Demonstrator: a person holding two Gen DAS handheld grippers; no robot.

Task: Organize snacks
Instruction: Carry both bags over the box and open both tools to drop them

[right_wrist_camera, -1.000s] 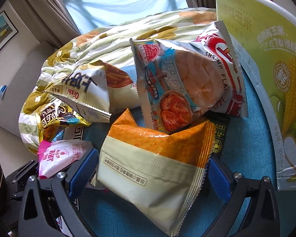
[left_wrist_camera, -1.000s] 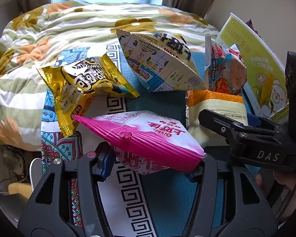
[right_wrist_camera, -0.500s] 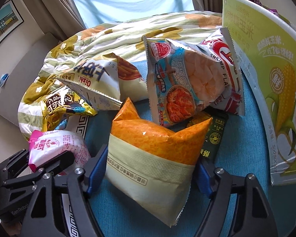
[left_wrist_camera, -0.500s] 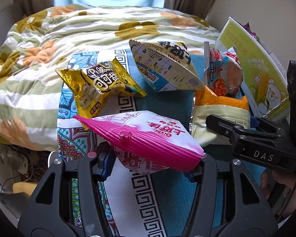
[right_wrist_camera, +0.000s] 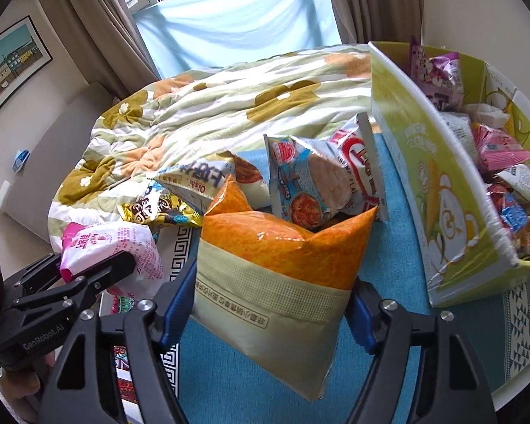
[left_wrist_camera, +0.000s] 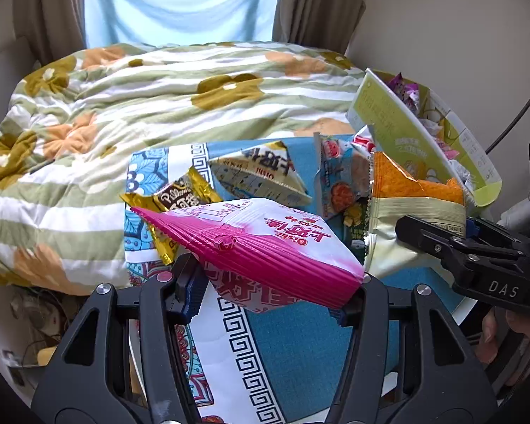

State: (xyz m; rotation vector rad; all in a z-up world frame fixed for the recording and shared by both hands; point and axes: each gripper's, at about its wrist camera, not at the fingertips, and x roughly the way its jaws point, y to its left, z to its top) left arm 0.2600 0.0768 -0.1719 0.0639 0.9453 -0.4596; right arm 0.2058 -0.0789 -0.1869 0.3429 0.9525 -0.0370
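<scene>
The green-yellow cardboard box (right_wrist_camera: 438, 190) sits at about 2 o'clock in the right wrist view, top open, already stuffed with small crinkly packets: a purple-and-white one (right_wrist_camera: 438, 70) at the far end and pink ones (right_wrist_camera: 501, 152) nearer the middle. The left gripper (left_wrist_camera: 275, 282) is pinching a puffy pink-and-white snack bag (left_wrist_camera: 265, 243) by its ribbed magenta seam, with the blue pads tight on both sides. The right gripper (right_wrist_camera: 270, 304) has an orange-and-cream snack bag (right_wrist_camera: 279, 268) between its blue pads, pillow-shaped and glossy; its jaws are closing in and the pads press the bag's sides. Both bags are held up off the teal cloth (right_wrist_camera: 399, 219). Still lying on that cloth around 12 o'clock: a shiny gold foil bag (right_wrist_camera: 159, 208), a white Oishi bag (right_wrist_camera: 201, 176), and a blue shrimp-flavour bag (right_wrist_camera: 300, 180) leaning on a red-and-white one (right_wrist_camera: 364, 162). Behind it all there's a rumpled floral quilt (left_wrist_camera: 141, 106), soft and striped green.
</scene>
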